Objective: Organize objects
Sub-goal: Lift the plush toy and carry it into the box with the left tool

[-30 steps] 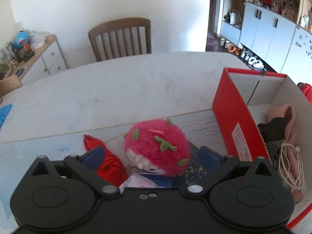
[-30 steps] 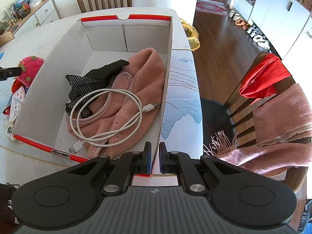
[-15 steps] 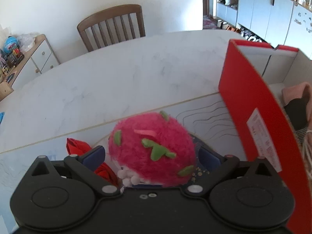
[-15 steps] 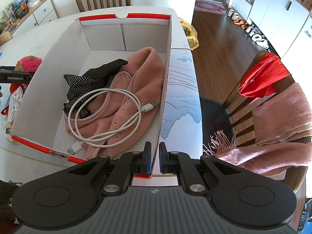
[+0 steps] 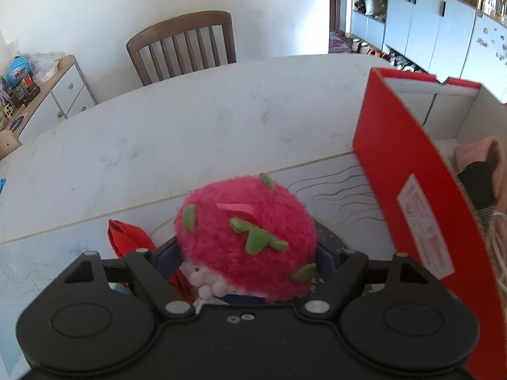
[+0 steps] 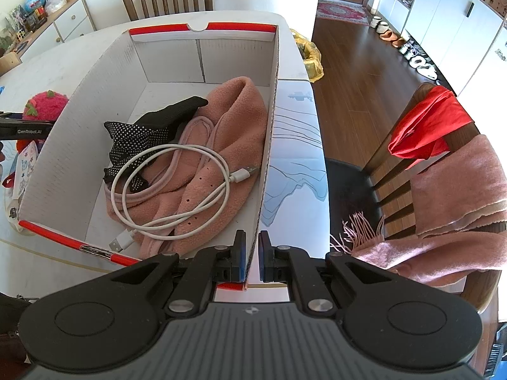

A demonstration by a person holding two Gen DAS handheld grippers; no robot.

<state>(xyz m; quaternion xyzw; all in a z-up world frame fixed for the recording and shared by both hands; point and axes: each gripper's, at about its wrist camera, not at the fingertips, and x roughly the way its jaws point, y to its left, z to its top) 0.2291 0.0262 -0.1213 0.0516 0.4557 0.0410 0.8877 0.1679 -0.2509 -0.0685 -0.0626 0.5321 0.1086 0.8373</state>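
1. The left gripper (image 5: 247,253) jaws have just been closing on the pink plush toy (image 5: 247,240), which is lying on the counter (image 5: 190,133) beside the box (image 6: 202,63).
2. The right gripper (image 6: 252,253) jaws are clenching the box's wall.

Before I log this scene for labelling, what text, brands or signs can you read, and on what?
"GenRobot.AI": white letters on the side of the black left gripper, seen from the right wrist.
White label on the red cardboard box's outer wall: printed lines, too blurred to read.
White patterned card beside the box: drawings only, no legible words.
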